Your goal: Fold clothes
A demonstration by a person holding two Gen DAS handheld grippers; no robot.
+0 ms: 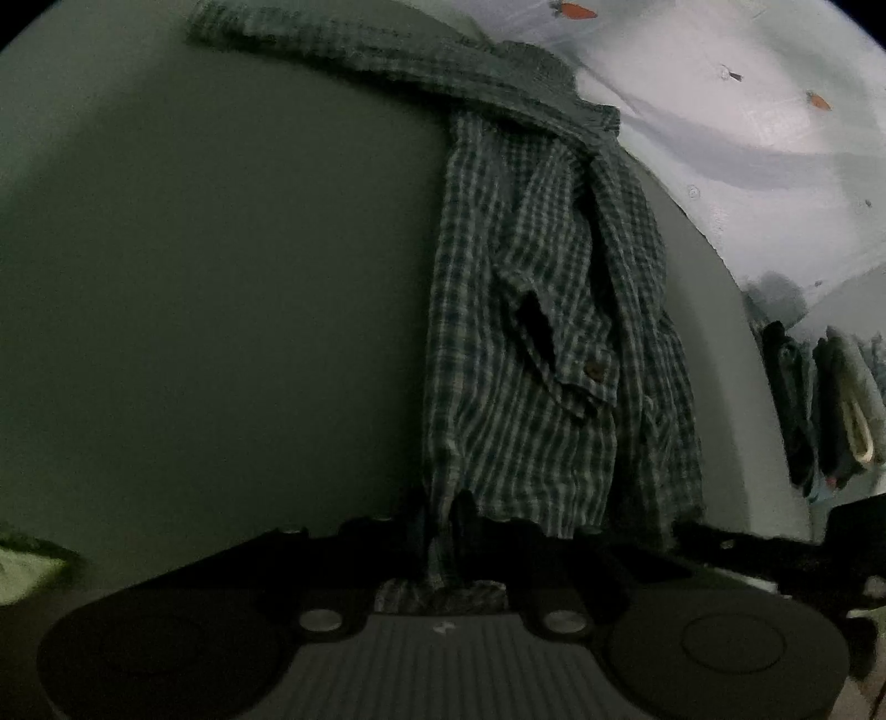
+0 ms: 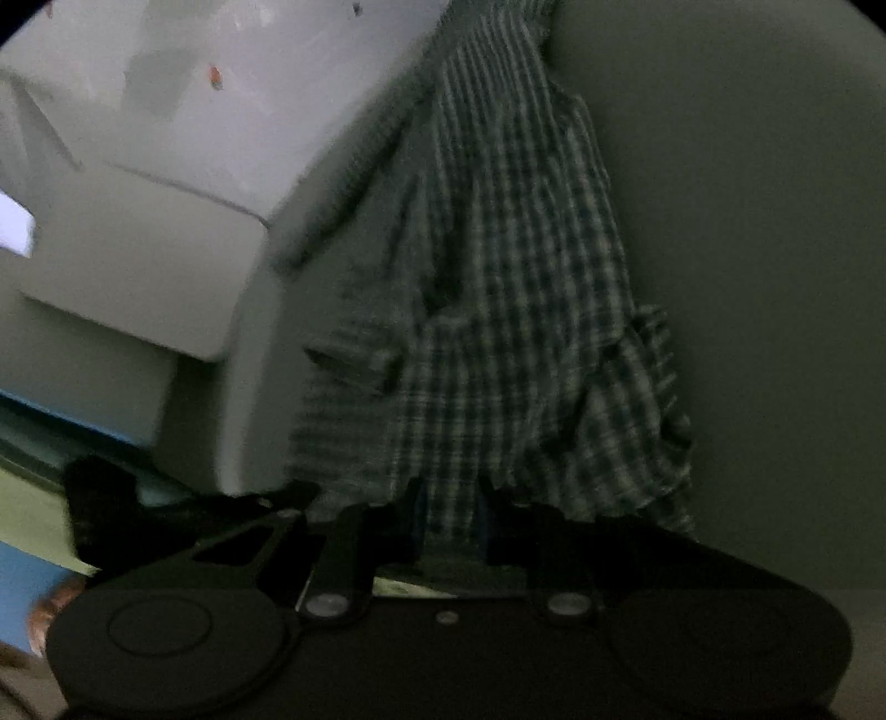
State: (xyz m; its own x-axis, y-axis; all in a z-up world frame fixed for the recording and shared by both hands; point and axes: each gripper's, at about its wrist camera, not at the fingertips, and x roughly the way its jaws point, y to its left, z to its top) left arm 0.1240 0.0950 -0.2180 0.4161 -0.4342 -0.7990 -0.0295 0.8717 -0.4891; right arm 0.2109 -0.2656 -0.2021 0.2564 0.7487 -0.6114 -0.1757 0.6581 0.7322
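Between the jaws of both tools hangs a green-and-white plaid shirt (image 1: pixel 531 332), stretched away from each camera over a plain grey desk (image 1: pixel 221 288). In the left wrist view the left gripper (image 1: pixel 443 543) has its jaws closed narrow on the shirt's near hem, the cloth bunched between them at 6 o'clock; from there the shirt runs up toward 12 o'clock, where a sleeve (image 1: pixel 343 44) lies out across the desk toward 11 o'clock. A pocket flap with a brown button (image 1: pixel 594 370) sits near the middle of the cloth. In the right wrist view the right gripper (image 2: pixel 451 531) likewise has its jaws pinched on a fold of the same shirt (image 2: pixel 509 310) at 6 o'clock, the fabric rising toward 12 o'clock. Beyond the desk's curved edge, a pale sheet with small orange carrot prints (image 1: pixel 764 111) fills the 1 to 2 o'clock area of the left view, and dark folded clothes (image 1: pixel 819 399) lie at 3 o'clock. No readable writing or brand shows anywhere.
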